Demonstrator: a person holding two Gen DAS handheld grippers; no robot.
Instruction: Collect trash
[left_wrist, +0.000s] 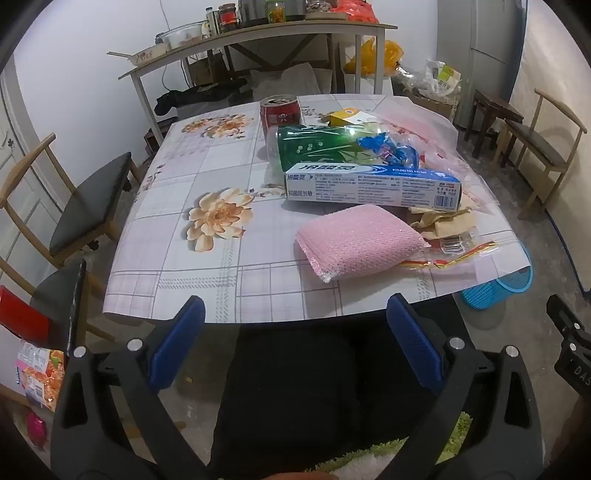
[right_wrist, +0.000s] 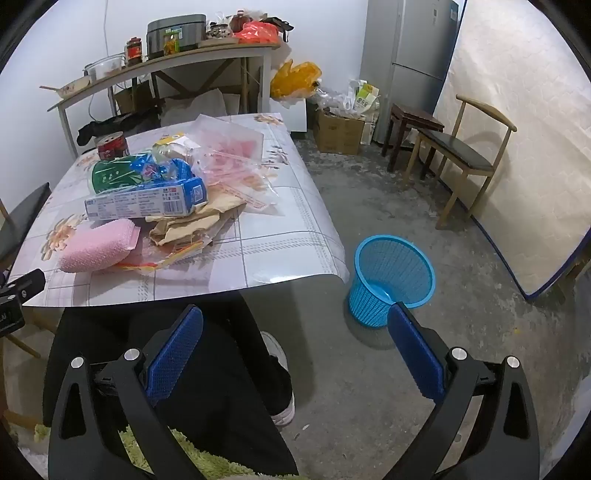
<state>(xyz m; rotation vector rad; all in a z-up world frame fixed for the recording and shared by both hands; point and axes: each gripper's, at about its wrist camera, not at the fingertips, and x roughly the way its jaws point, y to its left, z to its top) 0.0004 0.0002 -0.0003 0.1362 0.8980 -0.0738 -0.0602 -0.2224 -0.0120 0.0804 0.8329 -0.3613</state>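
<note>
Trash lies on the flowered table: a pink bubble-wrap pad, a blue-white toothpaste box, a green bottle, a red can, a blue wrapper, brown paper scraps and clear plastic bags. The pad and box also show in the right wrist view. A blue mesh bin stands on the floor right of the table. My left gripper is open and empty short of the table's near edge. My right gripper is open and empty, low, left of the bin.
Wooden chairs stand left of the table and by the right wall. A cluttered shelf table, cardboard boxes, a stool, a fridge and a leaning mattress line the back and right. The person's dark legs are below.
</note>
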